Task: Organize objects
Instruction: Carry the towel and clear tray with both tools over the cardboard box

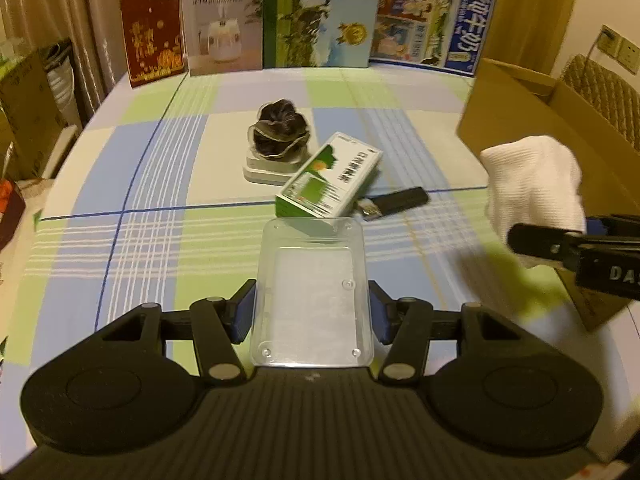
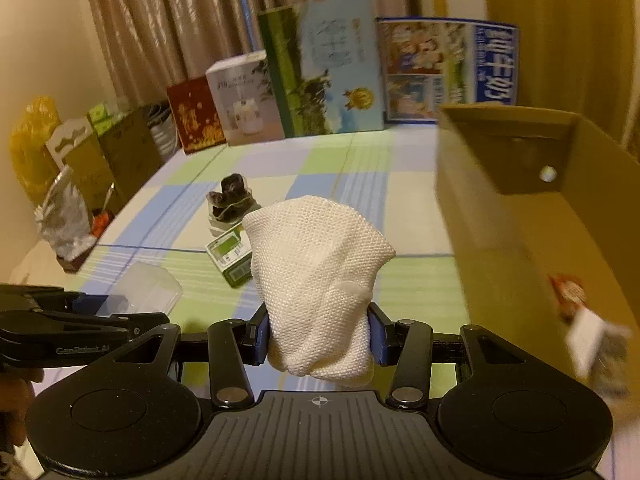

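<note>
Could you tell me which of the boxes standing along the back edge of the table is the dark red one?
It is the dark red box with gold decoration, the shortest, at the left end of the row beside the white box; the others are white, green and blue.

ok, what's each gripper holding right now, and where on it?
Left gripper holds the clear plastic box, pads on its two long side walls near the close end. Right gripper clamps the white cloth at its bunched lower end.
</note>
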Tool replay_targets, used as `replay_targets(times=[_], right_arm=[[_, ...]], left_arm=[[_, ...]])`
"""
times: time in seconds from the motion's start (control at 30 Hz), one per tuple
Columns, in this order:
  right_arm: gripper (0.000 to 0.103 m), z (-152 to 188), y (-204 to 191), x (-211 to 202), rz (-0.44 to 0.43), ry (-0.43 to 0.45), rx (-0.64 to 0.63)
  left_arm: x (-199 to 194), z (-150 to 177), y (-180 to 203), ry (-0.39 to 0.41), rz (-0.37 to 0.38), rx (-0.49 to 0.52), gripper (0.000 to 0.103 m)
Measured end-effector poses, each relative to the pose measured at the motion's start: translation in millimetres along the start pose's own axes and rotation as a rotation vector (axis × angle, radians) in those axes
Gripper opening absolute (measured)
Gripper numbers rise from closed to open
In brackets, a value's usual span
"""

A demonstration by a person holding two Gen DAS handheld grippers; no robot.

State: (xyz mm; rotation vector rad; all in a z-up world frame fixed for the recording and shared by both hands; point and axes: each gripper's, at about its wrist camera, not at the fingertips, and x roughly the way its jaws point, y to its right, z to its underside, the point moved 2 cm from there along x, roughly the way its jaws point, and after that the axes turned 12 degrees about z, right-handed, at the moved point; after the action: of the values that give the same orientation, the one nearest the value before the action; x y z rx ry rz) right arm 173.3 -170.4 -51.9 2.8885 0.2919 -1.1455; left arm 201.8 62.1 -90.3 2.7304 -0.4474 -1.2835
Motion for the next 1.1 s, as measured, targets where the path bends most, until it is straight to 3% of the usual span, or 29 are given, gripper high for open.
replay_targets(times=[0.3, 0.6, 1.1], right_arm=[[0.044, 9, 28, -94, 0.02, 0.065, 0.038], [0.044, 23, 65, -145, 0.094, 0.089, 0.056], [0.045, 34, 137, -182, 0.199, 0.108, 0.092]], left_arm=[[-61, 17, 68, 0.072, 0.006, 0.011, 0.051], [-110, 25, 143, 0.131, 0.059, 0.026, 0.051], [-115, 29, 238, 0.122, 0.144, 0.096, 0.051]])
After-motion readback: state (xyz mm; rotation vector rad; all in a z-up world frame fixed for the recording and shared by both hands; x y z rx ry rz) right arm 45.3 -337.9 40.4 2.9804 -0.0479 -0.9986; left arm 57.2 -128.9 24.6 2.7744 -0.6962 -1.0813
